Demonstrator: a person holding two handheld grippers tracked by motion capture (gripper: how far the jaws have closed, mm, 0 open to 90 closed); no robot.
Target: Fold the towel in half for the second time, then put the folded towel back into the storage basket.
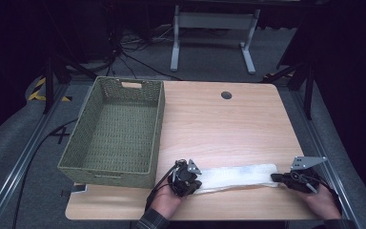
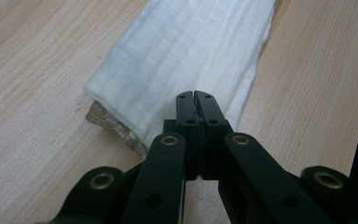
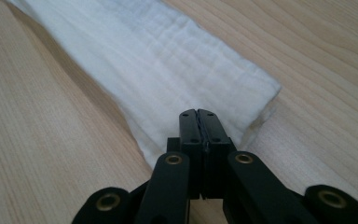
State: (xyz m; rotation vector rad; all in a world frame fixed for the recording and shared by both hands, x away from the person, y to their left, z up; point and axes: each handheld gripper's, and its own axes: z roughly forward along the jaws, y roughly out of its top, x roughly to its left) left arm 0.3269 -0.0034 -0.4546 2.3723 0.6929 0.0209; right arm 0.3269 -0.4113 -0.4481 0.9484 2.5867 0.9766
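A long white folded cloth (image 1: 236, 176) lies flat across the near part of the wooden table (image 1: 219, 129). My left gripper (image 1: 198, 184) is at its left end and my right gripper (image 1: 273, 178) at its right end, each held by a hand. In the left gripper view the two black jaws (image 2: 195, 94) are pressed together with their tips over the cloth (image 2: 182, 51). The right gripper view shows the same: jaws (image 3: 198, 112) together, tips over the cloth's end (image 3: 158, 60). The fabric is smooth around both tips, and I see none between the jaws.
A green woven basket (image 1: 158, 129), with nothing in it, stands on the table's left side and overhangs the left edge. A round cable hole (image 1: 226, 95) sits near the far edge. A tan rough scrap (image 2: 109, 122) peeks out from under the cloth's corner. A desk frame stands on the floor behind.
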